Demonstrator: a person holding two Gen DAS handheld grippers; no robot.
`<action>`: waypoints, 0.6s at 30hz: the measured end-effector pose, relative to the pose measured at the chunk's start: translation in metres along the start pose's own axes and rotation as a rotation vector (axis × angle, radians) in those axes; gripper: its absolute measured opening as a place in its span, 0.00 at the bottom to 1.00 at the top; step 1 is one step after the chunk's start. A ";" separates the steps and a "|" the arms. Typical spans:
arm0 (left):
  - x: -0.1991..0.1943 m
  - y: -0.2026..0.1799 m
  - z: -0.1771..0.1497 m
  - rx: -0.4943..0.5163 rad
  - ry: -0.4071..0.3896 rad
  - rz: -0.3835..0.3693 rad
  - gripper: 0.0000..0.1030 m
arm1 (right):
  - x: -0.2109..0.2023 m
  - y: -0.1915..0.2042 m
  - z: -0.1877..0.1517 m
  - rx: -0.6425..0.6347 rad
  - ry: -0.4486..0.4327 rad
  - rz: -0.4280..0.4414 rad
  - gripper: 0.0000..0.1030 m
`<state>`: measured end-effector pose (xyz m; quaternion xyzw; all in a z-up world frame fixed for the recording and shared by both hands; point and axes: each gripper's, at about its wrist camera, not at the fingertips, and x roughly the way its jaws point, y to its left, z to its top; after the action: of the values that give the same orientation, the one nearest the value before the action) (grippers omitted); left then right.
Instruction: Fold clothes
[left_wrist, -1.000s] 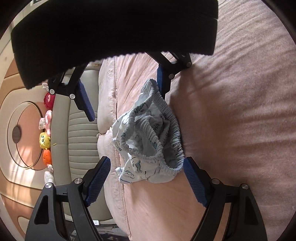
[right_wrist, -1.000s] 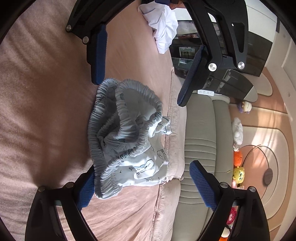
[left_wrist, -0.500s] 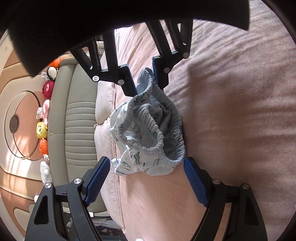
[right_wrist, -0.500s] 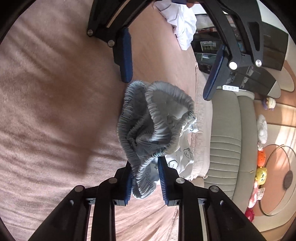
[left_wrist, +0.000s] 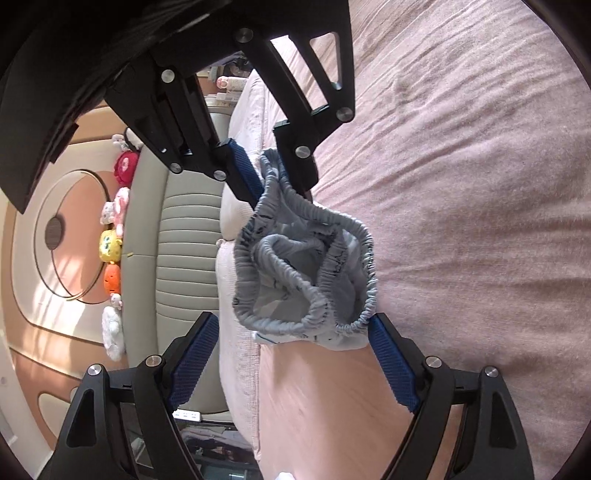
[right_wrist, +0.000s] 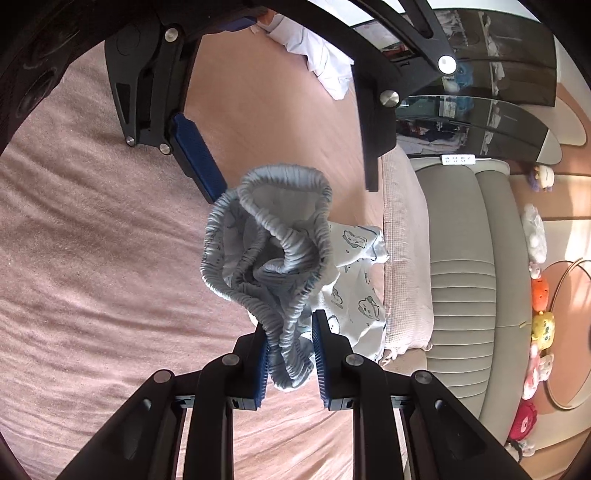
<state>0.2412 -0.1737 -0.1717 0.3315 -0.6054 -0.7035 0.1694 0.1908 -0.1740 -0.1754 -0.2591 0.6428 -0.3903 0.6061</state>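
Currently your right claw (right_wrist: 288, 354) is clamped on the gathered waistband of the pale blue printed shorts (right_wrist: 273, 251), bunched above the pink bed (right_wrist: 92, 258). Your left claw (left_wrist: 291, 354) stands wide, unloaded; the waistband's free end lies against its right finger (left_wrist: 391, 362), the band running straight ahead toward the right claw.

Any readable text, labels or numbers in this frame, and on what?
None can be read.
White label above the beige headboard: dark marks, too small to read.
Printed shorts held by the right gripper: cartoon figures only, no words.
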 end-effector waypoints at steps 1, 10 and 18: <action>0.001 0.000 0.000 0.007 -0.008 0.010 0.82 | -0.001 0.000 -0.001 0.000 0.001 0.001 0.18; -0.009 0.006 -0.005 -0.060 -0.034 -0.093 0.82 | -0.006 -0.009 -0.001 0.058 0.006 0.019 0.18; -0.007 0.001 -0.004 -0.072 -0.030 -0.104 0.82 | 0.003 -0.030 -0.001 0.116 -0.002 0.051 0.18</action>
<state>0.2490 -0.1727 -0.1691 0.3457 -0.5641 -0.7376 0.1352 0.1849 -0.1930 -0.1522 -0.2077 0.6247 -0.4112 0.6305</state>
